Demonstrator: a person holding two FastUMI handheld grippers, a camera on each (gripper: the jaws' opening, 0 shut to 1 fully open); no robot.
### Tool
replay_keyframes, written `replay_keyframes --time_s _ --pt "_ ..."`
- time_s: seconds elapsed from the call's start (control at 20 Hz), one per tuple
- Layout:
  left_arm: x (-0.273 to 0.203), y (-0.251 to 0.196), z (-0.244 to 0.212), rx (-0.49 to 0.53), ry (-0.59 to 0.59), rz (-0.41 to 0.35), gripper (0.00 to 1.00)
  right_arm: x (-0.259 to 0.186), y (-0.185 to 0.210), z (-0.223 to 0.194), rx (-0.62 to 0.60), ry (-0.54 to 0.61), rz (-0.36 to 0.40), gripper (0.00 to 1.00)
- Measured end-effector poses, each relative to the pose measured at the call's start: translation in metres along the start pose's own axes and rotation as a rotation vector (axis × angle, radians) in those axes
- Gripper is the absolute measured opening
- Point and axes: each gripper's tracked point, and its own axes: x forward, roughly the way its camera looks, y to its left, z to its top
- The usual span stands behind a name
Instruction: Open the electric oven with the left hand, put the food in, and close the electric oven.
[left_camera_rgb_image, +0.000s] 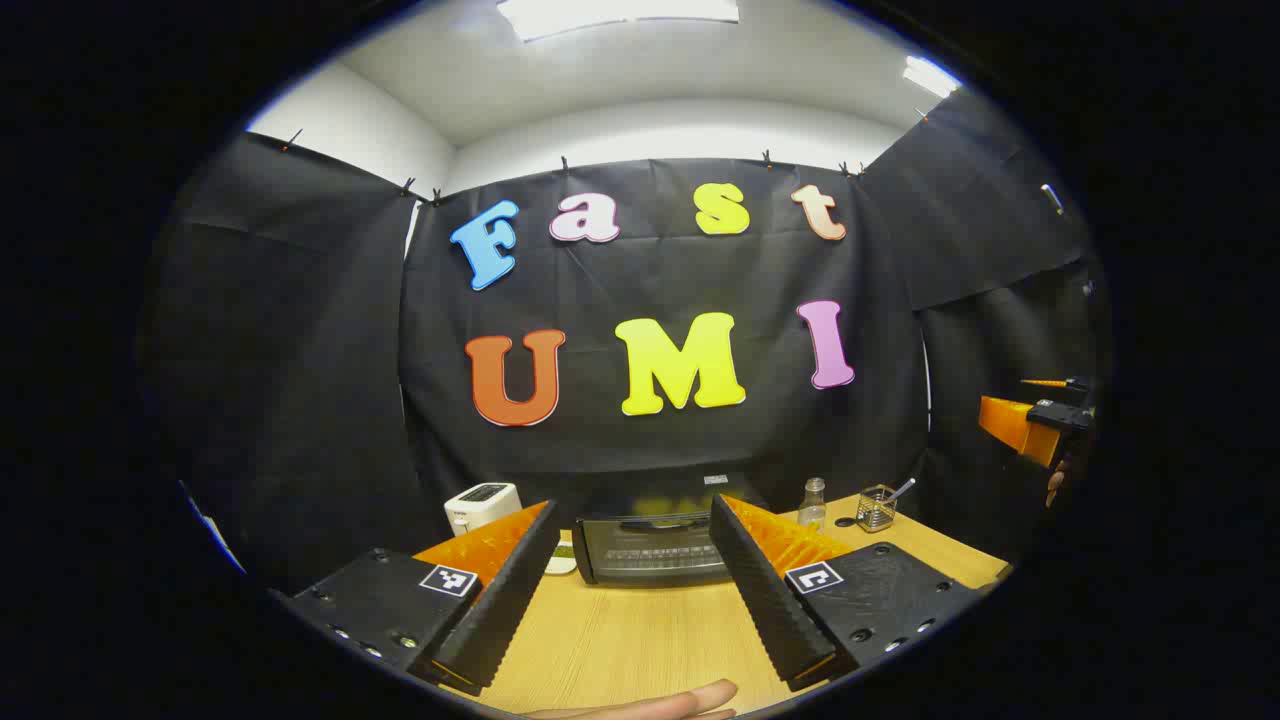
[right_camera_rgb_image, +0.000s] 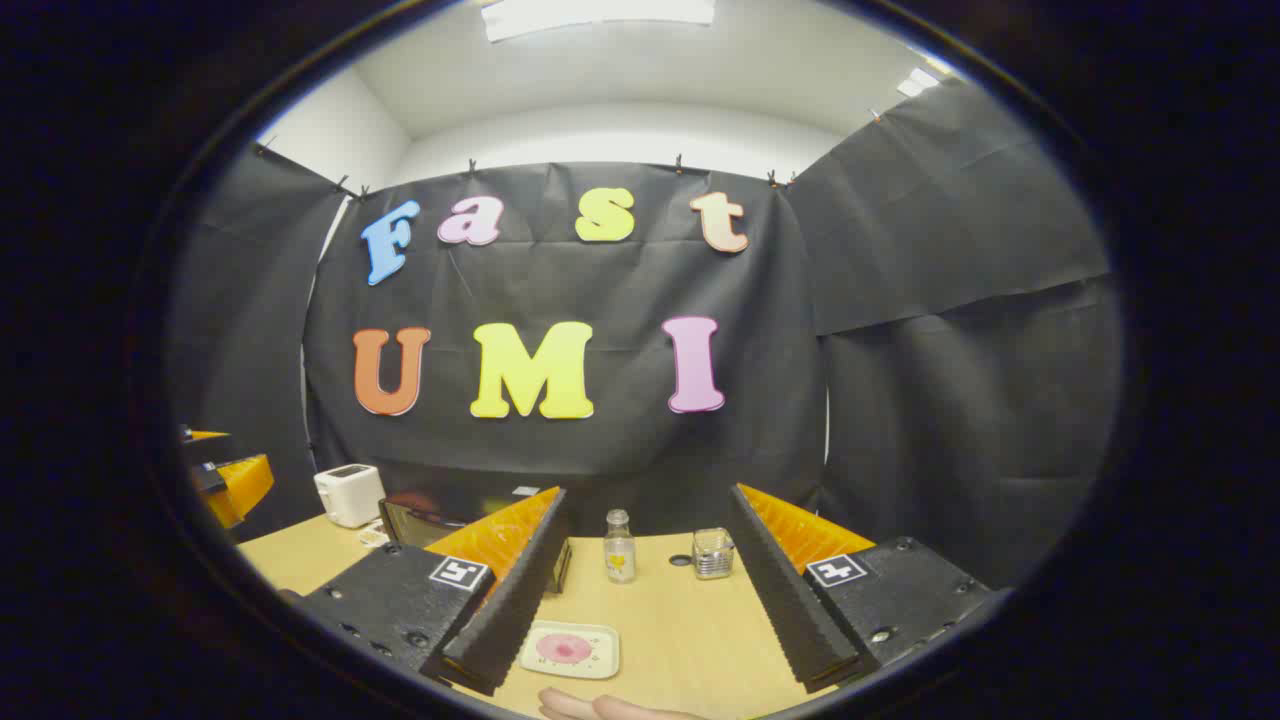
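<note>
Black cloth walls enclose a wooden table (left_camera_rgb_image: 640, 640). My left hand-held gripper (left_camera_rgb_image: 634, 585) hangs above it, fingers spread, holding nothing. Straight ahead between those fingers sits the electric oven (left_camera_rgb_image: 655, 548), door closed, at the table's far edge. My right hand-held gripper (right_camera_rgb_image: 645, 600) is likewise spread and empty; just below its left finger lies the food (right_camera_rgb_image: 565, 648) on a small plate (right_camera_rgb_image: 600, 655). A toaster (left_camera_rgb_image: 481, 505), bottle (right_camera_rgb_image: 619, 547) and glass cup (right_camera_rgb_image: 712, 553) stand nearby. Judgement: opening not yet begun; next, the left must advance to the door handle.
</note>
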Motion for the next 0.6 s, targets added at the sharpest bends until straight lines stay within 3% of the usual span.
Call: replay_keyframes --time_s 0.1,0.6 --pt "-0.001 -0.004 0.0 0.001 -0.004 -0.009 0.96 0.0 -0.008 0.003 -0.002 -0.004 -0.013 1.0" --pt "0.027 -0.009 -0.016 -0.092 -0.007 -0.065 0.96 0.002 -0.018 0.009 -0.003 -0.042 0.002 0.96"
